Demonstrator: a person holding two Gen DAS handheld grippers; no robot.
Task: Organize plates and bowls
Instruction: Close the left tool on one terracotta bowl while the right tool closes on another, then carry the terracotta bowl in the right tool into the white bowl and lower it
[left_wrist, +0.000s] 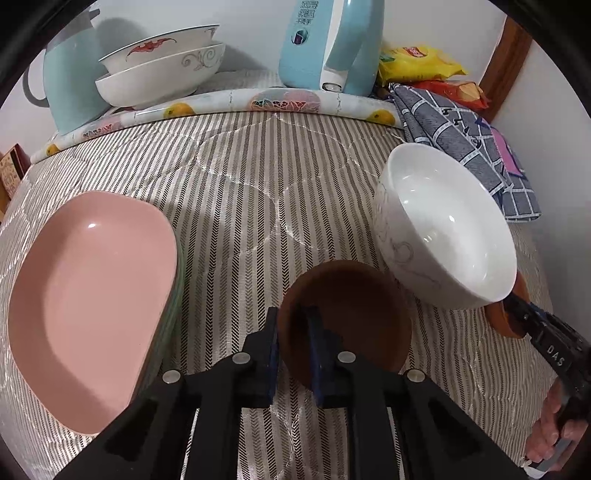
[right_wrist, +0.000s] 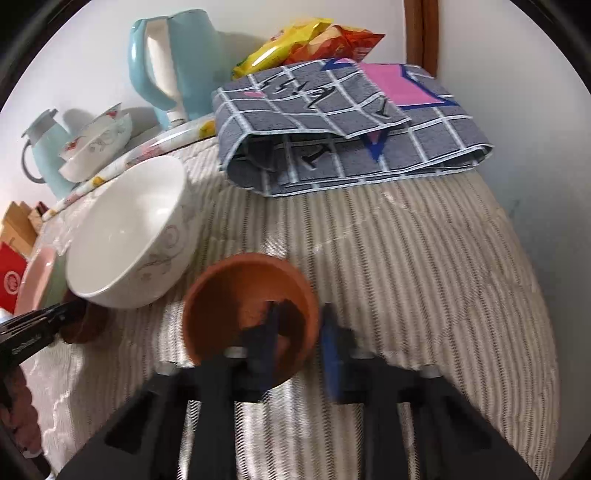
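Observation:
My left gripper (left_wrist: 293, 325) is shut on the rim of a dark brown bowl (left_wrist: 354, 314), one finger inside and one outside. My right gripper (right_wrist: 299, 325) straddles the rim of an orange-brown bowl (right_wrist: 236, 295), its jaws a little apart around the wall. A white bowl with grey scrolls (left_wrist: 443, 225) stands between the two brown bowls; it also shows in the right wrist view (right_wrist: 125, 236). A pink oval dish (left_wrist: 92, 280) lies at the left on a stack of plates. Two white patterned bowls (left_wrist: 162, 70) are stacked at the back.
Everything rests on a striped quilted cloth (left_wrist: 240, 184). A blue kettle (left_wrist: 325, 44) and a blue jug (left_wrist: 66, 74) stand at the back by the wall. A folded grey checked towel (right_wrist: 351, 125) and snack bags (right_wrist: 306, 40) lie at the back right.

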